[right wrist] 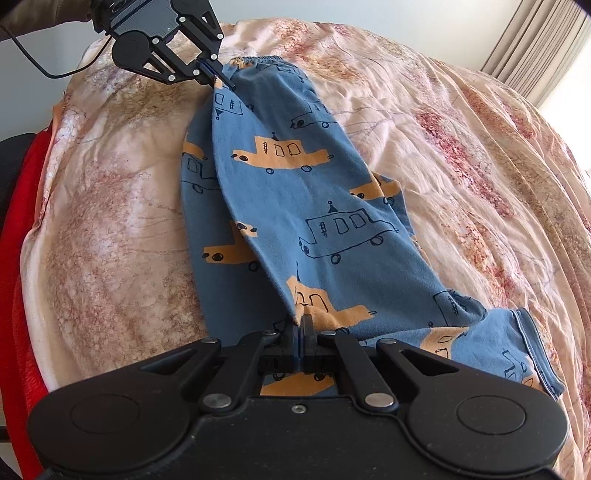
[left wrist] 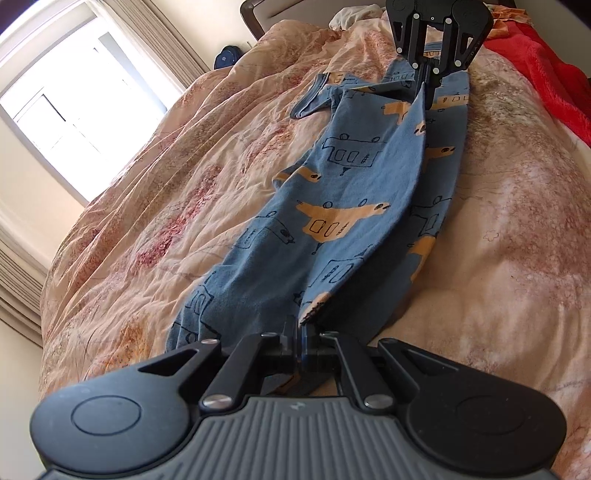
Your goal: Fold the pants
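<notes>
Blue pants [left wrist: 343,192] printed with orange and outlined cars lie lengthwise on the bed, folded along their length; they also show in the right wrist view [right wrist: 295,192]. My left gripper [left wrist: 300,325] is shut on the fabric at the waistband end and appears at the far end of the right wrist view [right wrist: 221,79]. My right gripper [right wrist: 298,321] is shut on the fabric at the leg-cuff end and appears at the far end of the left wrist view [left wrist: 426,92]. The edge between the two grippers is lifted taut above the lower layer.
A wrinkled peach floral duvet [left wrist: 184,177] covers the bed. A red blanket [left wrist: 546,74] lies along one side and shows in the right wrist view [right wrist: 18,258]. A window with curtains [left wrist: 66,92] is beyond the bed. A dark headboard [left wrist: 255,11] is far off.
</notes>
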Motion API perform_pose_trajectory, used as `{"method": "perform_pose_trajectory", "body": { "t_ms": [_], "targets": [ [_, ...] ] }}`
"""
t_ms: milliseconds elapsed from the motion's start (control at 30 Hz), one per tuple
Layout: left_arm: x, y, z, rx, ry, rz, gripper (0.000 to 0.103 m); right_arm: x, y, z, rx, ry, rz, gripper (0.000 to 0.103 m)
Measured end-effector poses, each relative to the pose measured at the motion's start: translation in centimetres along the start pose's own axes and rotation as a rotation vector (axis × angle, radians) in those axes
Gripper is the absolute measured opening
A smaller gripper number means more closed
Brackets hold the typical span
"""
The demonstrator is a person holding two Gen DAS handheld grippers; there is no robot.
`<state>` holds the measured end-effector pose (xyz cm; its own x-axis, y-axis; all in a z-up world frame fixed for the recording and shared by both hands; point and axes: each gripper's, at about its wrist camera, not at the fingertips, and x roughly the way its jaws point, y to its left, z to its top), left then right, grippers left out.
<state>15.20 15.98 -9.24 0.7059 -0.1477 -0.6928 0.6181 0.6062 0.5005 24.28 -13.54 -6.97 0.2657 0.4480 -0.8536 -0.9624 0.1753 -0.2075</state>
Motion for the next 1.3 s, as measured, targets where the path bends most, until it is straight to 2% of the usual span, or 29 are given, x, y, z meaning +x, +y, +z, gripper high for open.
{"method": "perform_pose_trajectory", "body": {
  "t_ms": [133,267,467,600,1033,1300],
  "targets": [
    [0.3,0.1,-0.1,-0.010,0.009,-0.008,0.001,0.0,0.5,-0.3,0.004,-0.005,-0.004,0.000],
    [0.6,-0.2,0.2,0.023,0.021,-0.016,0.000,0.0,0.5,-0.4,0.017,-0.006,-0.005,0.000],
    [-0.9,-0.3,0.0,0.033,0.000,-0.004,0.000,-1.1,0.8,-0.3,0.010,-0.026,-0.012,0.000],
    [-1.0,-0.8,-0.7,0.056,0.018,-0.004,0.000,-1.9,2.0,-0.3,-0.014,-0.036,-0.001,0.000],
    [0.0,-1.9,-1.3,0.102,0.051,-0.034,0.000,0.3,3.5,-1.0,-0.013,0.021,0.018,0.000],
    [-0.2,-2.6,-1.3,0.147,0.075,-0.034,0.000,0.5,3.7,-1.4,-0.014,0.050,0.018,0.010]
  ]
}}
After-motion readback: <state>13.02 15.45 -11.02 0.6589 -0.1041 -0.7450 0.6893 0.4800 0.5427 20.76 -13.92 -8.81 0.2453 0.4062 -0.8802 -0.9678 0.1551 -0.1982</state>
